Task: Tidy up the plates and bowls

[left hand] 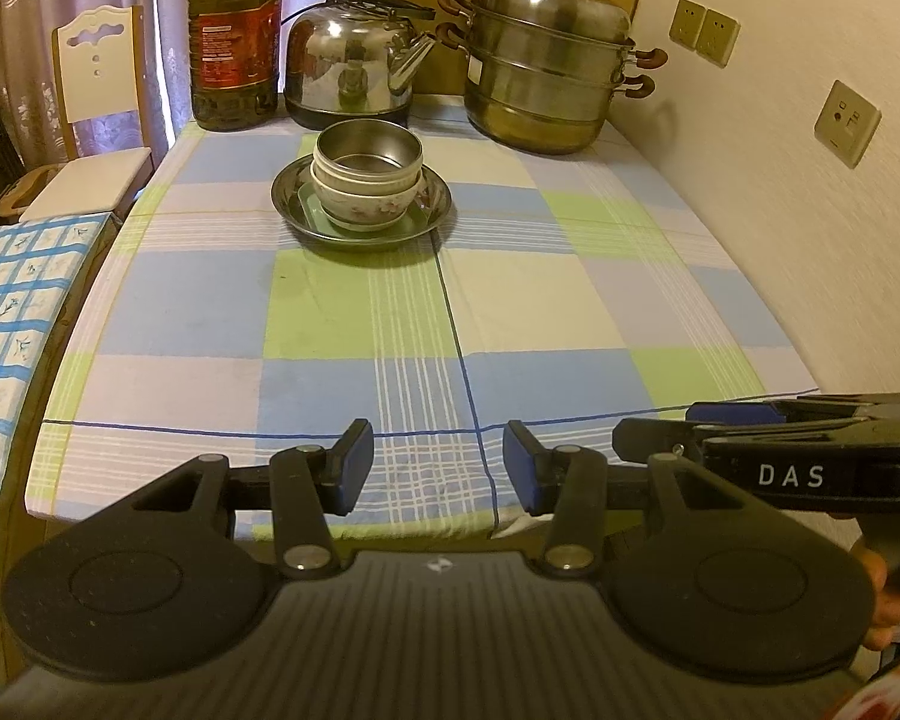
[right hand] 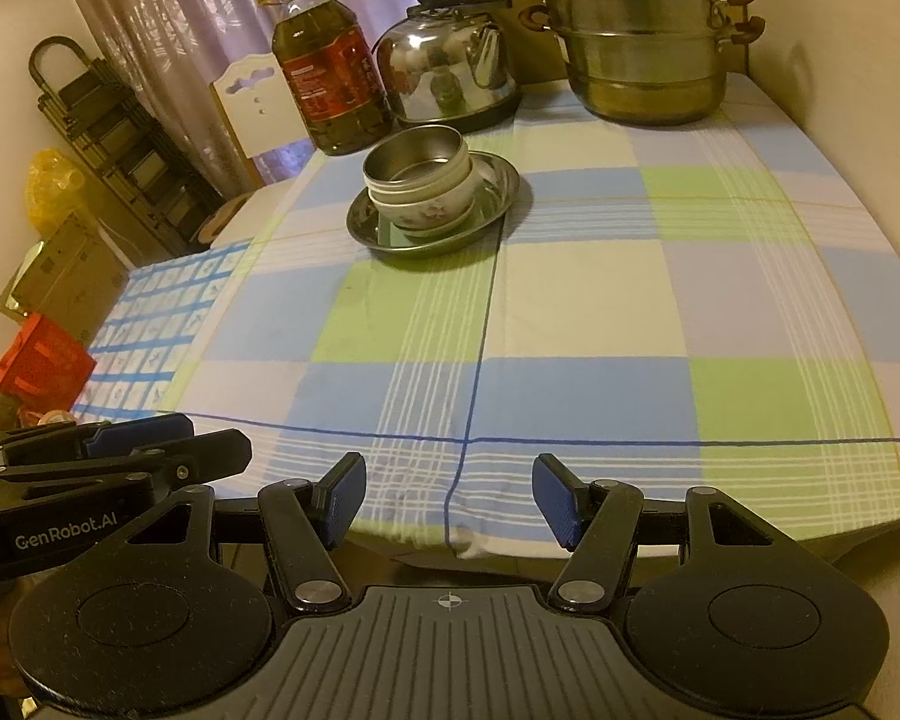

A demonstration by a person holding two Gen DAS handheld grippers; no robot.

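Note:
A round steel plate (left hand: 306,222) (right hand: 504,180) sits on the far middle of the checked tablecloth. On it lies a pale green square dish (left hand: 315,210) (right hand: 393,237), and on that a white flowered bowl (left hand: 360,201) (right hand: 426,210) with a steel bowl (left hand: 369,147) (right hand: 417,159) nested on top. My left gripper (left hand: 438,468) hangs open over the near table edge, nothing between its blue pads. My right gripper (right hand: 450,495) is open beside it, also empty. Each gripper shows at the side of the other's view: the right gripper (left hand: 750,426) and the left gripper (right hand: 144,438).
Along the far edge stand an oil bottle (left hand: 234,42), a steel kettle (left hand: 354,60) and a stacked steamer pot (left hand: 552,66). A wall with sockets (left hand: 846,120) runs on the right. A white chair (left hand: 99,96) and a second cloth-covered surface (left hand: 18,300) lie left.

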